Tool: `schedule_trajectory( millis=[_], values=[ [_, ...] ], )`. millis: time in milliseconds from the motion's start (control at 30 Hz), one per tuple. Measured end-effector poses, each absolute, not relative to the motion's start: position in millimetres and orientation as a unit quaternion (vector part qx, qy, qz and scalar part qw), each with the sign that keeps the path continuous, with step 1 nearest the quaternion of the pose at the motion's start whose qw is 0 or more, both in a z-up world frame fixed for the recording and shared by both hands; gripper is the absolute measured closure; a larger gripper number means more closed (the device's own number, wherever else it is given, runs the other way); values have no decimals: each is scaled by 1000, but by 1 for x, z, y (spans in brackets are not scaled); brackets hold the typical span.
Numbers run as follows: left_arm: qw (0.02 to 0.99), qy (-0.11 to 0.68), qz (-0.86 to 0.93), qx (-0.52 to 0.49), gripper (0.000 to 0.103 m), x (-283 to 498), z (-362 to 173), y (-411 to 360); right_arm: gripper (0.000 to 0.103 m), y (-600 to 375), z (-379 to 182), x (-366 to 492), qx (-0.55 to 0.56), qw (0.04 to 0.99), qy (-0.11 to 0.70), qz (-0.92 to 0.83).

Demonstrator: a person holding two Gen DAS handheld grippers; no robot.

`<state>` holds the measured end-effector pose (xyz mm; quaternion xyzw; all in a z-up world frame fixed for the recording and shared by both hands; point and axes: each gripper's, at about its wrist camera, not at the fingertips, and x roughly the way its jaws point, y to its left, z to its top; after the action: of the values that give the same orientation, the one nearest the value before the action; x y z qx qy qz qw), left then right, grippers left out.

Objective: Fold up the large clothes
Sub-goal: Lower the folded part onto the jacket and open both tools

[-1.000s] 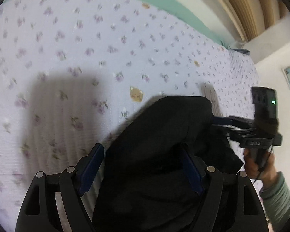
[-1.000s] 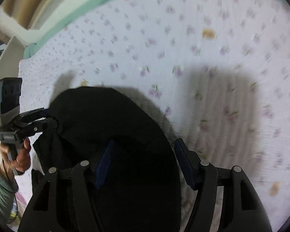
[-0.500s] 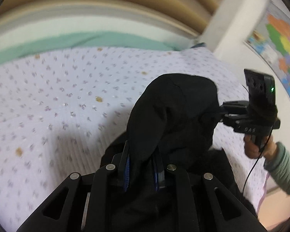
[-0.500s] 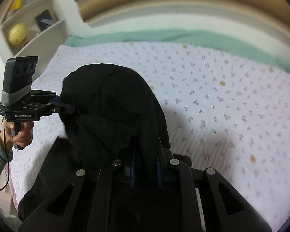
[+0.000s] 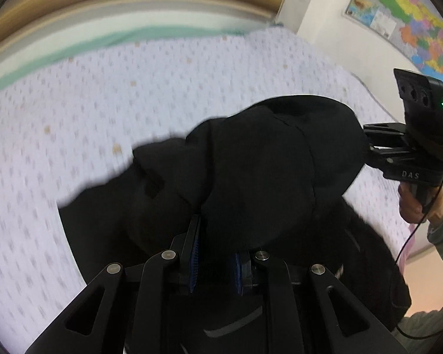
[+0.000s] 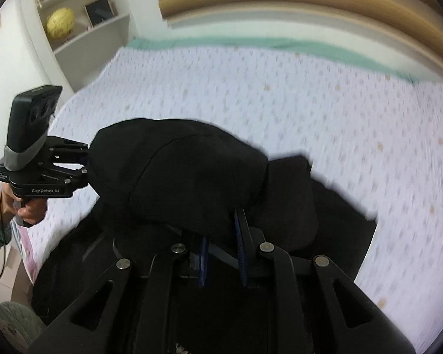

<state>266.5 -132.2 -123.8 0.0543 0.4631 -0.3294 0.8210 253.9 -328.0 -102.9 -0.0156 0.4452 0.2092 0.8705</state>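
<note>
Once spread wide a second ago, now clamped: left gripper (image 5: 214, 261) and right gripper (image 6: 223, 261), each pinching the bulky black fabric garment (image 5: 265, 171), hoisted above the lilac floral quilted bedspread (image 5: 103, 103); likely ready for folding over.

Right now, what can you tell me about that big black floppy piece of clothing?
The big black garment looks like soft, thick, matte fabric with stitched seams. It is bunched into a rounded hump, lifted above the flowery white bedspread. The left gripper and the right gripper are each shut on a fold of it, while the rest sags down toward the bed, blurred.
</note>
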Motion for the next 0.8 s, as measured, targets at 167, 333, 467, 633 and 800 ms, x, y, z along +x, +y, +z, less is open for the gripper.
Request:
schedule_trajectory(
  millis=[167, 333, 467, 633, 800],
  values=[
    [801, 515, -301, 54, 82, 238, -178, -134, 82, -318, -153, 220, -5, 849, 493, 192],
    [797, 538, -268, 54, 82, 227, -209, -137, 80, -321, -190, 210, 11, 822, 544, 167],
    [805, 527, -266, 56, 77, 209, -180, -125, 77, -344, -175, 199, 55, 819, 551, 151],
    [825, 497, -268, 34, 76, 197, -128, -99, 48, -366, -109, 208, 94, 852, 492, 150],
    [837, 454, -298, -70, 44, 235, -83, -106, 23, -330, -81, 253, 66, 876, 456, 144]
  ],
)
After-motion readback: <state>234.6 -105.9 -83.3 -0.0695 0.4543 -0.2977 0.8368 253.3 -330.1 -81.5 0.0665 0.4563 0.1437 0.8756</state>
